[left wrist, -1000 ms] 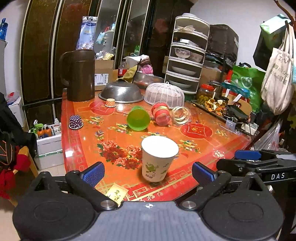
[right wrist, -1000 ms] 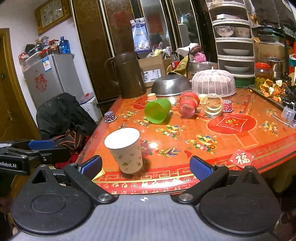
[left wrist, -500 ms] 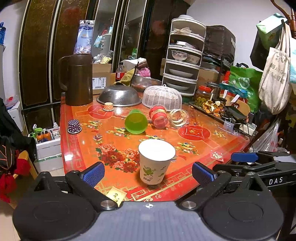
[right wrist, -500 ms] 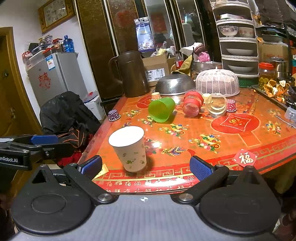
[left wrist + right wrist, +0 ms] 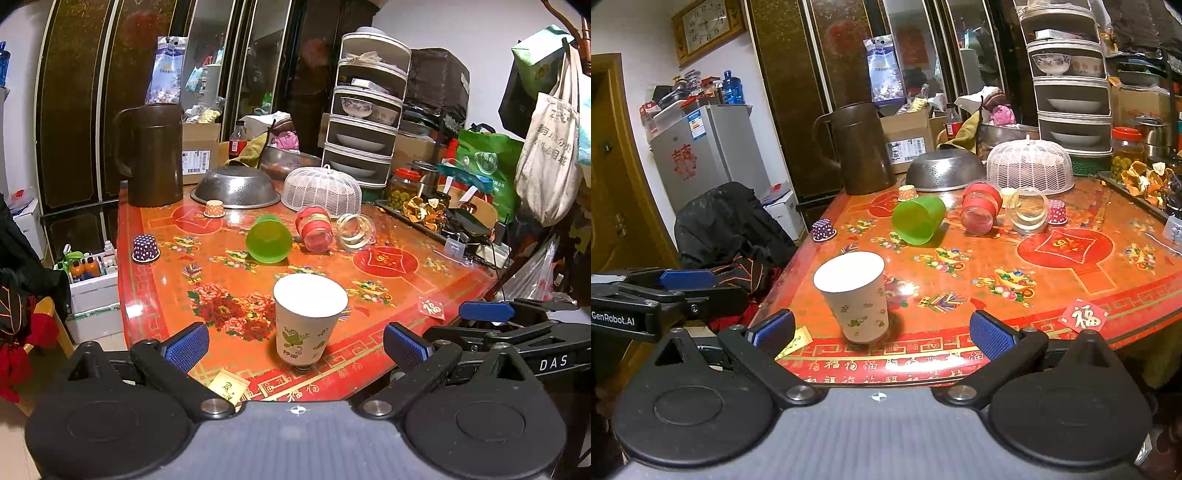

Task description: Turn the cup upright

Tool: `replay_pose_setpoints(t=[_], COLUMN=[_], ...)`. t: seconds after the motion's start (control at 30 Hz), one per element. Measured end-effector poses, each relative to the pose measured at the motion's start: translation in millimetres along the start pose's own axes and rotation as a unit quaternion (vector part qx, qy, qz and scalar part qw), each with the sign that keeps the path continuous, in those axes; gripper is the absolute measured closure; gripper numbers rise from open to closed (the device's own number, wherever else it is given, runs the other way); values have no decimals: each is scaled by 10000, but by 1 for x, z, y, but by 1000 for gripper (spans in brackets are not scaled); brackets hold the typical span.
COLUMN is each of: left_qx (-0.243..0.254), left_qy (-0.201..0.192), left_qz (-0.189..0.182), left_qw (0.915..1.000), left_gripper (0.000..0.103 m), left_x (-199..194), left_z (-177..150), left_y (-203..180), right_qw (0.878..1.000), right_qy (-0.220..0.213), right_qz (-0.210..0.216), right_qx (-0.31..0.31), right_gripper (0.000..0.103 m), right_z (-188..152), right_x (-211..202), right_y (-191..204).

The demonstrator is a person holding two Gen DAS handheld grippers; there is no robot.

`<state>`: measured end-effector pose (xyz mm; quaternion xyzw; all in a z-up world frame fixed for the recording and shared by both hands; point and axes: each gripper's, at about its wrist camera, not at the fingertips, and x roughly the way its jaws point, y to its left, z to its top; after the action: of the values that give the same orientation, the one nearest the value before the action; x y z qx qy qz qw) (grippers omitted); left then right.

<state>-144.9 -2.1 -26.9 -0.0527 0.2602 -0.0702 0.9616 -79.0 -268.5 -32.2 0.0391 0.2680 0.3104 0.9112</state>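
A white paper cup point(image 5: 306, 321) with a green leaf print stands upright near the front edge of the red patterned table point(image 5: 384, 291); it also shows in the right wrist view point(image 5: 857, 295). A green plastic cup point(image 5: 266, 239) lies on its side further back, also seen in the right wrist view point(image 5: 918, 219). A red-banded glass point(image 5: 316, 229) and a clear glass point(image 5: 355, 230) lie on their sides beside it. My left gripper point(image 5: 297, 343) is open and empty just short of the paper cup. My right gripper point(image 5: 882, 330) is open and empty at the table edge, right of the paper cup.
A brown jug point(image 5: 155, 155), an upturned metal colander point(image 5: 236, 186) and a white mesh food cover point(image 5: 321, 190) stand at the back. Small cupcake cases point(image 5: 145, 248) sit on the table. A stacked dish rack point(image 5: 367, 107) and bags crowd the right. A chair with dark clothes point(image 5: 731, 225) stands left.
Both grippers have drawn back a little from the table and risen slightly. The paper cup stays upright in place.
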Motion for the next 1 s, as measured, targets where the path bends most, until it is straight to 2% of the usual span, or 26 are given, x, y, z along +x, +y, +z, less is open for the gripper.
replay_pose_setpoints(t=[1.0], left_qx=[35], left_qy=[23], left_qz=[61], left_qw=[10000], left_gripper=[1], left_x=[1], left_z=[-1], left_y=[1], right_qw=[10000], right_qy=[21], right_qz=[-2], right_qx=[-86], right_gripper=[1], right_z=[-1], right_x=[-3], right_y=[0])
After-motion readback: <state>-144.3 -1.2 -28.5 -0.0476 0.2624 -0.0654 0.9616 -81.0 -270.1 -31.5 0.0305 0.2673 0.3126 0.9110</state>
